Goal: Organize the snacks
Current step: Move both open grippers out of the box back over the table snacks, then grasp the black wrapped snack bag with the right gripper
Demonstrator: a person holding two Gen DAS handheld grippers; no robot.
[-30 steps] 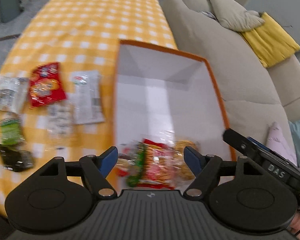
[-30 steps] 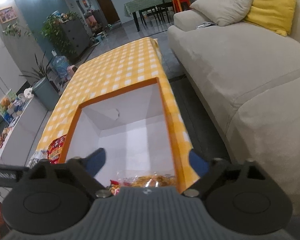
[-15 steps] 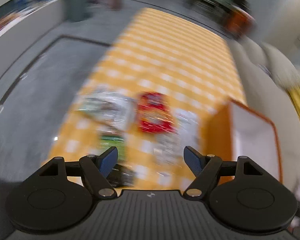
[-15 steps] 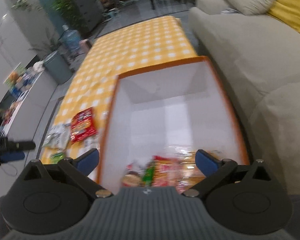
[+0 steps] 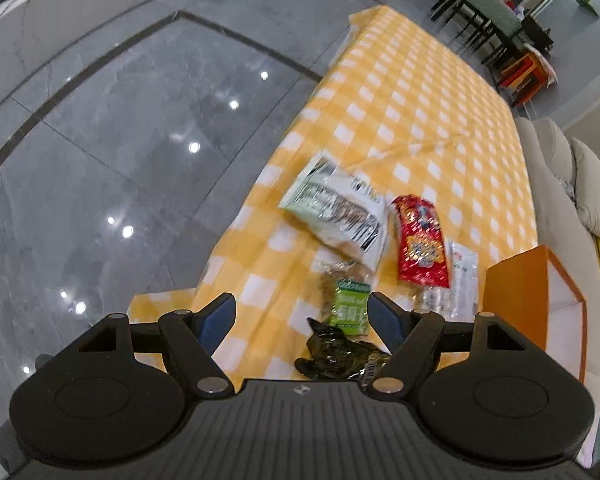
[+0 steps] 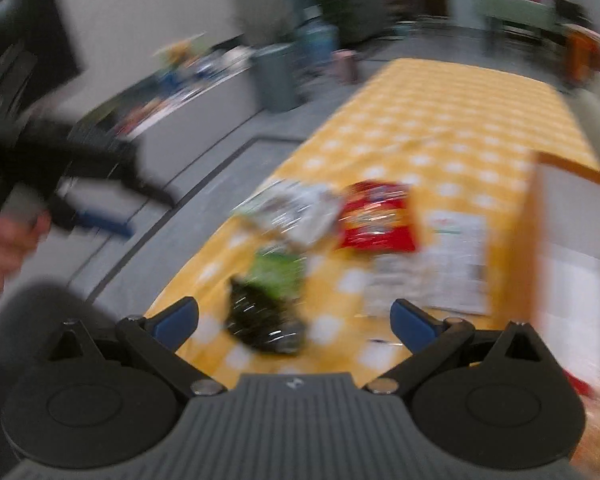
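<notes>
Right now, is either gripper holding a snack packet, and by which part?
Nothing is held. The left gripper and right gripper both stand open and empty above the yellow checked tablecloth, over the crumpled black foil packet.

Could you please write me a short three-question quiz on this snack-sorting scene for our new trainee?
1. True or false: the left gripper holds a packet.
2. Which packet lies nearest the orange box: A red packet, B white packet, C dark packet?
3. What covers the table?

Key: 1 false, its jaws stand open and empty. 2 B. 3 A yellow checked cloth.
</notes>
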